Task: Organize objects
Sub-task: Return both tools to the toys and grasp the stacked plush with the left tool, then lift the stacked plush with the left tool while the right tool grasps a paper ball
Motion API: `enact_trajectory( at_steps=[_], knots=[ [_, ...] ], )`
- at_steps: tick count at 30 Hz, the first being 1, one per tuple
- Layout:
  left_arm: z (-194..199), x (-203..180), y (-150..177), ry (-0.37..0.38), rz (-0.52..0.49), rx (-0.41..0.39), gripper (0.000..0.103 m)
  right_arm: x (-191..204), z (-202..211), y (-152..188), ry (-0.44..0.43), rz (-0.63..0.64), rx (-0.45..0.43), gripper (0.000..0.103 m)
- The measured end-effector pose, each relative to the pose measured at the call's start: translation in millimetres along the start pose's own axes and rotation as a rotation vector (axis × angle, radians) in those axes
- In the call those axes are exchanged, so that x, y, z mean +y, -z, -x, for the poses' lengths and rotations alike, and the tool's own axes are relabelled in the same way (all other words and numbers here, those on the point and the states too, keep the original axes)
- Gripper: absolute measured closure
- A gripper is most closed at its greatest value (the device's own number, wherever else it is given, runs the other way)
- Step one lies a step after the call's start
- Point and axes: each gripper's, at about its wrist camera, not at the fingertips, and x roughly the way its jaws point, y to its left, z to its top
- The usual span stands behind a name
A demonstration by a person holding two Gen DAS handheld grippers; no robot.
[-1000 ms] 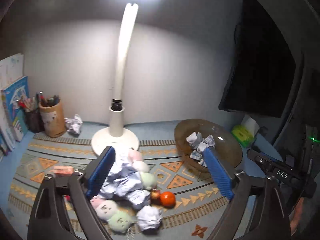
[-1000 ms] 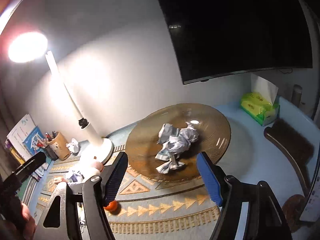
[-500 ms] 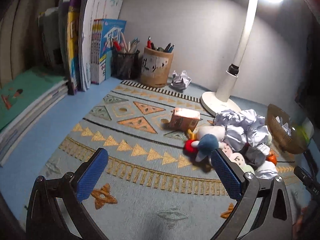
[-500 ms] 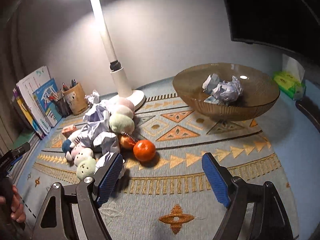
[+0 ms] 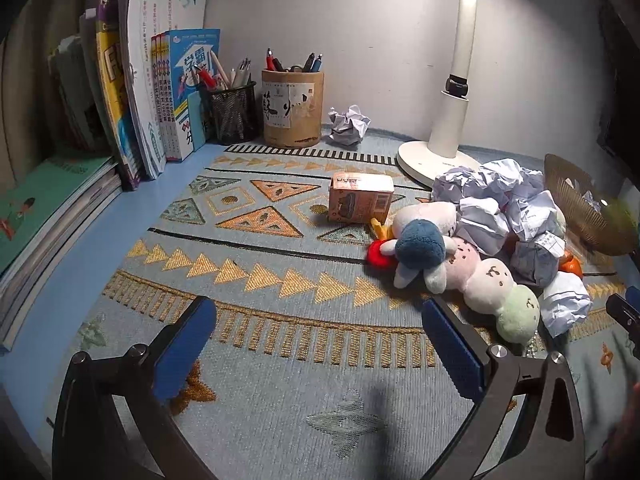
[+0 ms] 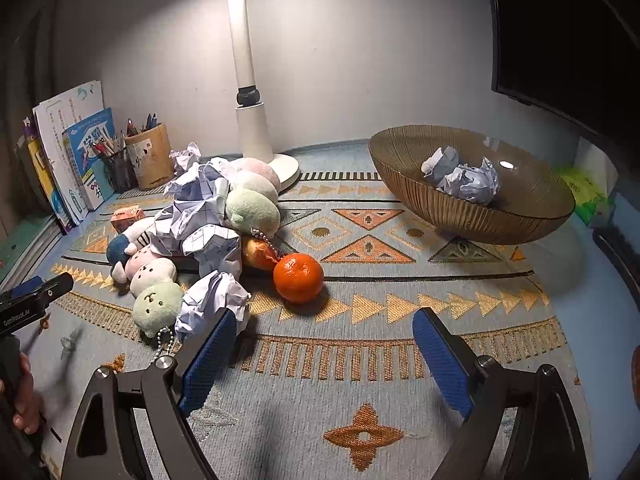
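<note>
A heap of crumpled paper balls [image 6: 204, 216], plush toys [image 6: 156, 280] and an orange [image 6: 298, 277] lies on the patterned mat. The same heap shows in the left wrist view, with the paper [image 5: 500, 200] and plush toys [image 5: 472, 272]. A brown bowl [image 6: 472, 216] at the right holds two paper balls [image 6: 468, 180]. A small orange box [image 5: 360, 198] stands left of the heap. My left gripper [image 5: 320, 344] is open and empty over the mat, left of the heap. My right gripper [image 6: 324, 352] is open and empty, just in front of the orange.
A white lamp base [image 5: 436, 160] stands behind the heap. Pen holders [image 5: 292, 108] and upright books [image 5: 152, 88] line the back left, with one loose paper ball [image 5: 349, 125] beside them. A green tissue box [image 6: 588, 188] sits behind the bowl, a dark screen above.
Both grippers have dropped lower toward the mat. The left view swung from the lamp and bowl to the books side. The right view swung from the bowl to the heap and orange.
</note>
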Motion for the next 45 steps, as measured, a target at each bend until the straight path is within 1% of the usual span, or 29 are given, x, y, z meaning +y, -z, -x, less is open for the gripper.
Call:
enact_trajectory(
  at_steps=[1,3,4,5,6,7,8,9,10,13,16,18,19,20,23,24,25,26,27,29,30,31,34,35,36,38,41,43,45],
  knots=[
    [2,-5,-1,0.028,0.015,0.012,0.001,1,-1,-1,-0.003,0.004,0.005,0.014],
    [4,-19,-4,0.142,0.058,0.053,0.001,3,-5,-2,-0.045,0.007,0.041,0.014],
    [3,-29,-6,0.214,0.076,0.080,0.001,4,-10,-4,-0.108,-0.009,0.091,0.014],
    [0,-38,-7,0.278,0.091,0.114,0.001,5,-16,-5,-0.195,-0.049,0.154,0.014],
    [-6,-46,-9,0.319,0.108,0.149,0.001,8,-21,-8,-0.257,-0.087,0.203,0.014],
    [-10,-54,-8,0.337,0.124,0.174,0.003,14,-25,-10,-0.275,-0.097,0.236,0.015],
    [-15,-59,-8,0.346,0.136,0.190,0.005,21,-28,-13,-0.268,-0.085,0.249,0.018],
    [-18,-62,-7,0.344,0.139,0.199,0.010,28,-29,-15,-0.268,-0.065,0.238,0.022],
    [-20,-63,-7,0.336,0.152,0.200,0.014,33,-29,-17,-0.273,-0.046,0.216,0.023],
    [-25,-62,-5,0.306,0.179,0.206,0.014,43,-36,-23,-0.208,0.003,0.202,0.028],
    [-28,-64,-5,0.298,0.188,0.213,0.014,43,-48,-25,-0.224,0.002,0.211,0.045],
    [-32,-71,-6,0.287,0.178,0.230,0.014,44,-55,-24,-0.236,0.015,0.223,0.061],
    [-36,-75,-8,0.279,0.176,0.237,0.014,42,-54,-24,-0.270,0.007,0.220,0.063],
    [-39,-79,-9,0.266,0.176,0.243,0.014,40,-51,-23,-0.274,-0.001,0.211,0.063],
    [-53,-89,-12,0.222,0.192,0.264,0.017,25,-36,-22,-0.178,0.016,0.158,0.063],
    [-54,-93,-14,0.185,0.180,0.245,0.021,20,-33,-21,-0.171,0.018,0.152,0.063],
    [-56,-97,-15,0.164,0.161,0.238,0.031,16,-30,-20,-0.179,0.014,0.144,0.063],
    [-58,-102,-16,0.156,0.136,0.235,0.033,12,-28,-18,-0.193,0.012,0.134,0.063],
    [-58,-105,-17,0.168,0.116,0.229,0.050,11,-27,-16,-0.205,0.011,0.131,0.063],
    [-53,-107,-17,0.197,0.072,0.224,0.054,11,-30,-10,-0.227,0.007,0.143,0.063],
    [-48,-105,-16,0.218,0.043,0.213,0.060,13,-31,-9,-0.225,0.017,0.151,0.063],
    [-42,-103,-15,0.248,0.010,0.205,0.063,15,-28,-10,-0.224,0.027,0.136,0.063],
    [-17,-92,-8,0.417,-0.095,0.199,0.063,17,-17,-9,-0.274,0.035,0.114,0.063],
    [-8,-89,-4,0.455,-0.141,0.205,0.063,17,-13,-7,-0.287,0.034,0.112,0.063],
    [0,-86,0,0.475,-0.185,0.213,0.063,17,-9,-7,-0.299,0.031,0.110,0.063],
    [9,-79,9,0.509,-0.258,0.247,0.063,15,0,-6,-0.315,0.031,0.102,0.063],
    [9,-72,23,0.541,-0.299,0.314,0.060,16,8,-4,-0.300,0.054,0.096,0.062],
    [3,-69,27,0.507,-0.291,0.333,0.051,17,6,0,-0.279,0.068,0.112,0.062],
    [2,-64,26,0.494,-0.247,0.337,0.047,17,2,4,-0.271,0.060,0.132,0.062]
  ],
)
